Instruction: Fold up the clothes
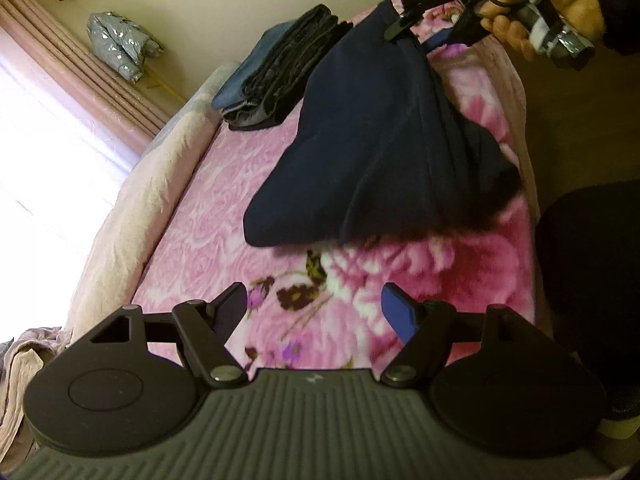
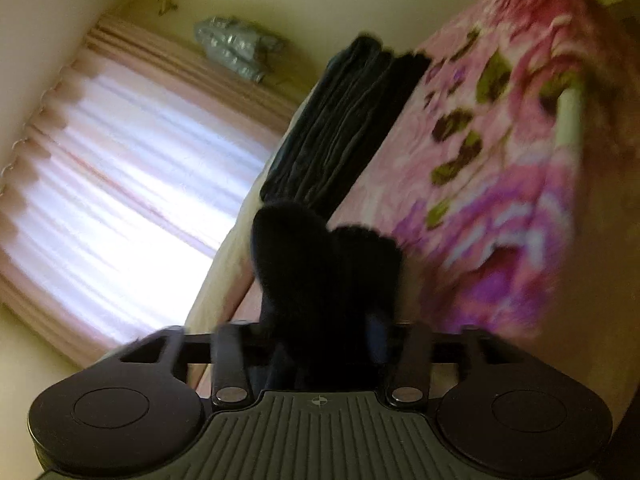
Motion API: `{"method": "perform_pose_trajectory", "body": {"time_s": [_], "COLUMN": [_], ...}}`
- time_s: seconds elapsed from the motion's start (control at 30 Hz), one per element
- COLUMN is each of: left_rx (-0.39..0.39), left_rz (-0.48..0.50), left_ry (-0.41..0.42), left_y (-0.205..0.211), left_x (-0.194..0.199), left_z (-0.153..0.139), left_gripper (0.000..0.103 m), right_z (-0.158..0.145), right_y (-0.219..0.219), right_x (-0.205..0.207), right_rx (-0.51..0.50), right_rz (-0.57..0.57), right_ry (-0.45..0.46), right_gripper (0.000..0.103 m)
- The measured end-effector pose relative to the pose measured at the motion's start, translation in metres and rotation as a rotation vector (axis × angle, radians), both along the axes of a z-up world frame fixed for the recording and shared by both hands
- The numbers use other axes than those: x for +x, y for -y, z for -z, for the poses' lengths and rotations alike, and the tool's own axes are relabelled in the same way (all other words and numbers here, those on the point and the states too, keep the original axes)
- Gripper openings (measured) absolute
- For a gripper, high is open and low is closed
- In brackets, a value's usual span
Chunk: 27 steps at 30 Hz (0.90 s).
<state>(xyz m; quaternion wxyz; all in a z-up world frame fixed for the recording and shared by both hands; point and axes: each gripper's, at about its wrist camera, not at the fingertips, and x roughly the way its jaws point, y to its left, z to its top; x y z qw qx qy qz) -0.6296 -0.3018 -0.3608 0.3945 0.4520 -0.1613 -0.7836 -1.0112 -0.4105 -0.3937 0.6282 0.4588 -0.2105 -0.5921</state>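
Gripping right gripper [image 1: 404,20], hand [image 1: 548,20] raised over navy garment [image 1: 380,152].

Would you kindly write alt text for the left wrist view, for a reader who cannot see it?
A dark navy garment hangs from the right gripper over a pink floral blanket on a bed. In the foreground the left gripper is open and empty. Folded dark clothes sit stacked beyond, by a curtained window.

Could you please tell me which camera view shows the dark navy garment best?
The left wrist view: the navy garment shows whole, draped over the pink blanket. The right wrist view shows only a blurred dark bunch between the right gripper's fingers.
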Motion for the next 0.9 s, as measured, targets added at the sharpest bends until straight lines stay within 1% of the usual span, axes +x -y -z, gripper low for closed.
{"method": "perform_pose_trajectory", "body": {"time_s": [0.1, 0.17, 0.23, 0.27, 0.3, 0.33, 0.37, 0.4, 0.53, 0.6, 0.63, 0.67, 0.7, 0.73, 0.83, 0.9], "left_rx": [0.007, 0.03, 0.065, 0.083, 0.1, 0.118, 0.135, 0.153, 0.186, 0.212, 0.205, 0.194, 0.181, 0.158, 0.105, 0.104], "left_rz": [0.002, 0.005, 0.02, 0.03, 0.046, 0.068, 0.096, 0.129, 0.207, 0.234, 0.233, 0.234, 0.234, 0.237, 0.252, 0.248], "left_ry": [-0.037, -0.073, -0.116, -0.137, -0.153, -0.166, -0.175, -0.178, -0.131, -0.1, -0.08, -0.057, -0.034, -0.008, 0.051, 0.052], "left_y": [0.0, -0.001, -0.002, -0.004, -0.006, -0.008, -0.01, -0.013, -0.018, -0.017, -0.018, -0.021, -0.024, -0.028, -0.04, -0.044], "left_x": [-0.005, -0.007, -0.011, -0.013, -0.015, -0.018, -0.022, -0.027, -0.051, -0.064, -0.069, -0.075, -0.08, -0.084, -0.089, -0.086], "left_z": [-0.004, -0.005, -0.005, -0.004, -0.004, -0.004, -0.003, -0.001, 0.013, 0.021, 0.025, 0.028, 0.031, 0.035, 0.04, 0.04], "left_gripper": [0.071, 0.071, 0.071, 0.071, 0.071, 0.071, 0.071, 0.071, 0.07, 0.063, 0.06, 0.054, 0.051, 0.047, 0.046, 0.046], "right_z": [-0.006, -0.013, -0.017, -0.016, -0.015, -0.014, -0.015, -0.016, -0.016, -0.015, -0.013, -0.012, -0.012, -0.012, -0.01, -0.008], "right_y": [-0.007, -0.023, -0.036, -0.039, -0.041, -0.045, -0.052, -0.058, -0.066, -0.066, -0.065, -0.063, -0.063, -0.064, -0.063, -0.059], "right_x": [0.0, -0.003, 0.009, 0.015, 0.021, 0.027, 0.034, 0.04, 0.055, 0.056, 0.056, 0.055, 0.054, 0.053, 0.05, 0.048], "right_rx": [0.001, -0.002, -0.003, 0.0, 0.003, 0.005, 0.003, 0.002, 0.019, 0.043, 0.052, 0.061, 0.069, 0.075, 0.086, 0.096], "right_rz": [0.024, -0.004, -0.044, -0.065, -0.086, -0.105, -0.121, -0.137, -0.19, -0.195, -0.193, -0.19, -0.186, -0.183, -0.175, -0.168], "right_ry": [-0.026, -0.044, -0.062, -0.063, -0.064, -0.066, -0.072, -0.079, -0.106, -0.116, -0.118, -0.121, -0.124, -0.128, -0.139, -0.143], "right_gripper": [0.055, 0.055, 0.055, 0.061, 0.077, 0.085, 0.089, 0.089, 0.089, 0.089, 0.089, 0.089, 0.089, 0.089, 0.089, 0.089]}}
